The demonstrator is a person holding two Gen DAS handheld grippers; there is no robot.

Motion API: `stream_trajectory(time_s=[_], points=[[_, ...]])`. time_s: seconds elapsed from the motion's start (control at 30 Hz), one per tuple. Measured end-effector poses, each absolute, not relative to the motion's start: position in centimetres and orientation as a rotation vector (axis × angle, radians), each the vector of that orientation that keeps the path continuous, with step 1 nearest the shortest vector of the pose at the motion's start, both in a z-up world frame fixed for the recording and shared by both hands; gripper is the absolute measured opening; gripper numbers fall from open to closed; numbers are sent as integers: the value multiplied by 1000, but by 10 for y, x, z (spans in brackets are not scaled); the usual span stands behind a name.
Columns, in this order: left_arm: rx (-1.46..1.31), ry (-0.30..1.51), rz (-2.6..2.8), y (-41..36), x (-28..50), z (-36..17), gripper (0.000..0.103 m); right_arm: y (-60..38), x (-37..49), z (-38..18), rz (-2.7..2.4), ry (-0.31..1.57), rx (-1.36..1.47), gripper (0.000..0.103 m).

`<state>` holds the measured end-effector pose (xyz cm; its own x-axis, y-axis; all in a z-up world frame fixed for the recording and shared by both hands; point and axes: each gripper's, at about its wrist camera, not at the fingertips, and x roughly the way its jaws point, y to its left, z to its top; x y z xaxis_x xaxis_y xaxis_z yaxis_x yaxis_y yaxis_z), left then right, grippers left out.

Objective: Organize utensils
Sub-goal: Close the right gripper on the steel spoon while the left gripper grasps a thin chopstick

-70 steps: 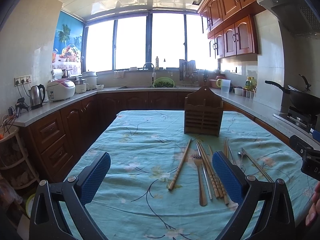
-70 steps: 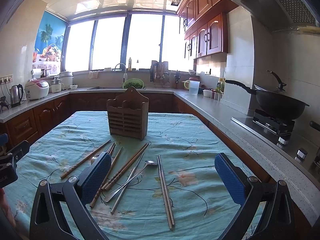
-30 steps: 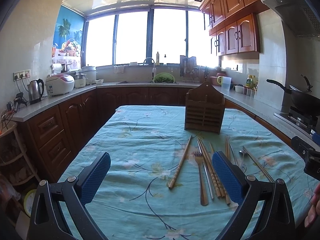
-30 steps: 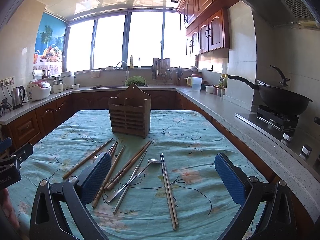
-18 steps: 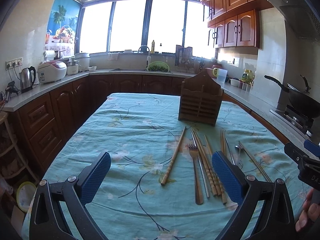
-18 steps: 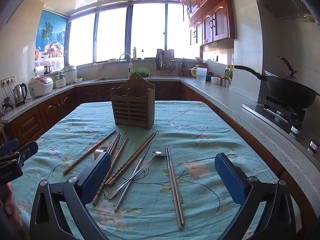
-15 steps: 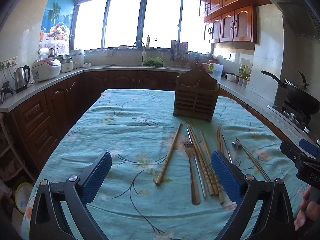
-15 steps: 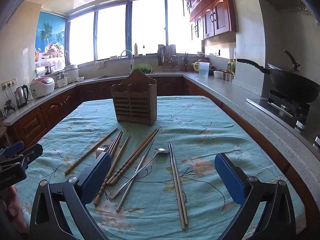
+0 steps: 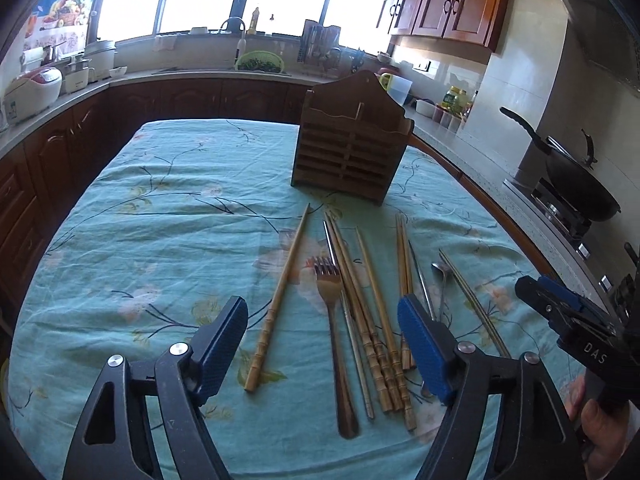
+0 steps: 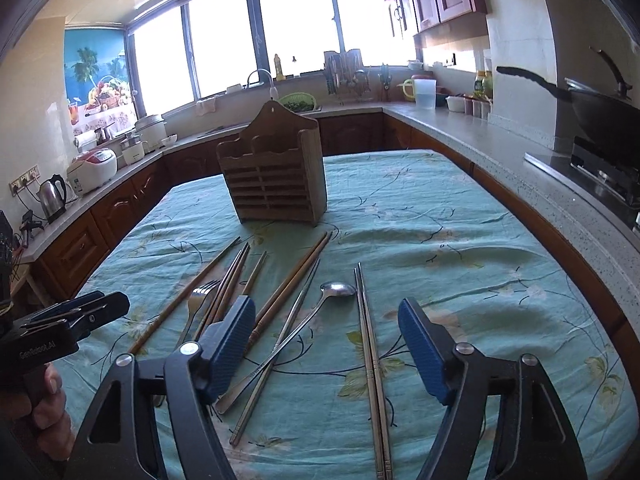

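Left hand-held gripper [image 9: 322, 346] spread, empty | right hand-held gripper [image 10: 326, 346] spread, empty | utensils [image 9: 352, 312] loose on table [image 9: 160, 216], 6 o'clock of holder [image 9: 350, 156] | risk: crowded chopsticks [image 9: 368, 320], pinch may lift several or slip

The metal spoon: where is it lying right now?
In the right wrist view the spoon lies on the tablecloth between the open right gripper, just left of the metal chopsticks.
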<state>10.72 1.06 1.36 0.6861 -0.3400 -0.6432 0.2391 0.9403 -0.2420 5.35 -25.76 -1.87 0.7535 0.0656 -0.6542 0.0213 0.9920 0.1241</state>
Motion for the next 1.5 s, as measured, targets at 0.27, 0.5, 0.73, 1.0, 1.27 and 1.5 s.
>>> stream_trajectory(time_s=[0.27,0.5,0.73,1.0,1.27,1.5], points=[[-143,851,-381,10,151,8,53,-267,83,-46,69,851,226,38],[-172,923,-406,11,186,-4,44,-276,101,-62,103,929,328,31],[-178,985,-427,-9,221,-24,38,-286,120,-76,121,988,420,28],[-190,1045,-461,-20,247,-41,36,-301,136,-89,142,1018,531,26],[-288,1074,-515,-10,268,-50,30,-314,153,-98,175,1028,671,22],[-416,1094,-543,6,281,-65,6,-314,155,-95,200,1004,697,4]])
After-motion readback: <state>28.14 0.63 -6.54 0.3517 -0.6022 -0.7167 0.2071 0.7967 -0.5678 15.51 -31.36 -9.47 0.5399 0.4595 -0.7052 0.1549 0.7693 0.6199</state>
